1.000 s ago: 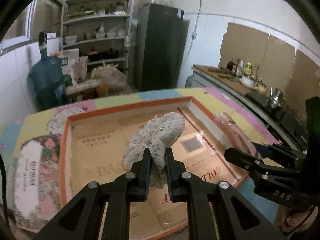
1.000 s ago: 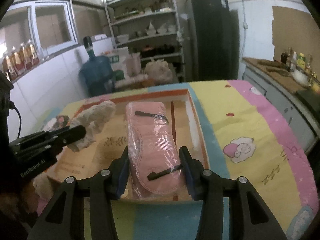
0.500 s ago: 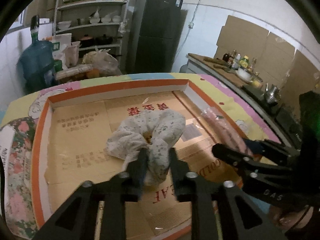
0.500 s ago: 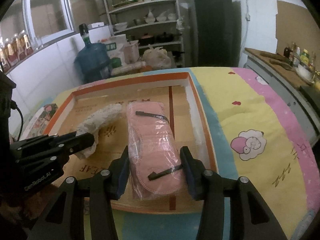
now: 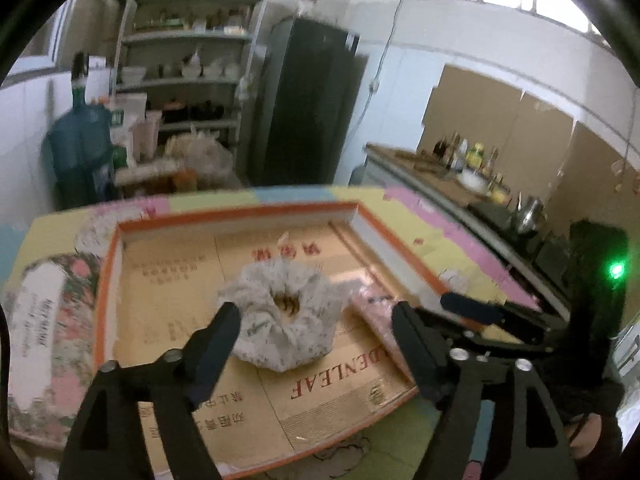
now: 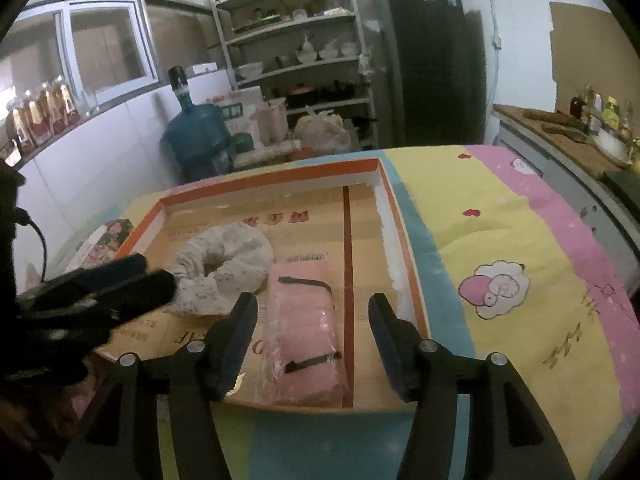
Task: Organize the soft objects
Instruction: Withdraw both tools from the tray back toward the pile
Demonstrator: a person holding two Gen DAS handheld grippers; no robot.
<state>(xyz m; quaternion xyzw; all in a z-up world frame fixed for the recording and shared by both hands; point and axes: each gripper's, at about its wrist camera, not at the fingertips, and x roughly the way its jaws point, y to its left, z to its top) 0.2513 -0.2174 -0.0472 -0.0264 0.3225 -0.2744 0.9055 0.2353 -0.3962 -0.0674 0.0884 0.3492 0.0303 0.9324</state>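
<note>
L tool (image 5: 312, 336) was observed spread wide, nothing pinched — the floral scrunchie (image 5: 286, 314) lay flat between and just beyond its fingers, on the cardboard floor of the orange-rimmed tray (image 5: 244, 214). R tool (image 6: 312, 320) was likewise spread, empty; the pink wrapped pack (image 6: 304, 328) was seen lying lengthwise between its fingers, not touched by either. Pack was set beside the tray's dark divider strip (image 6: 347, 280), scrunchie just to its left, edges touching or nearly so — cannot be told exactly. Both soft items were judged deposited side by side so the tray fills in rows w/o overlap. Tray rested on a bench covered w/ a pastel cartoon cloth (image 6: 500, 248). A floral-print box (image 5: 44, 328) was noted outside the tray's left rim. Release step judged complete for both tools; withdrawal judged next.
</note>
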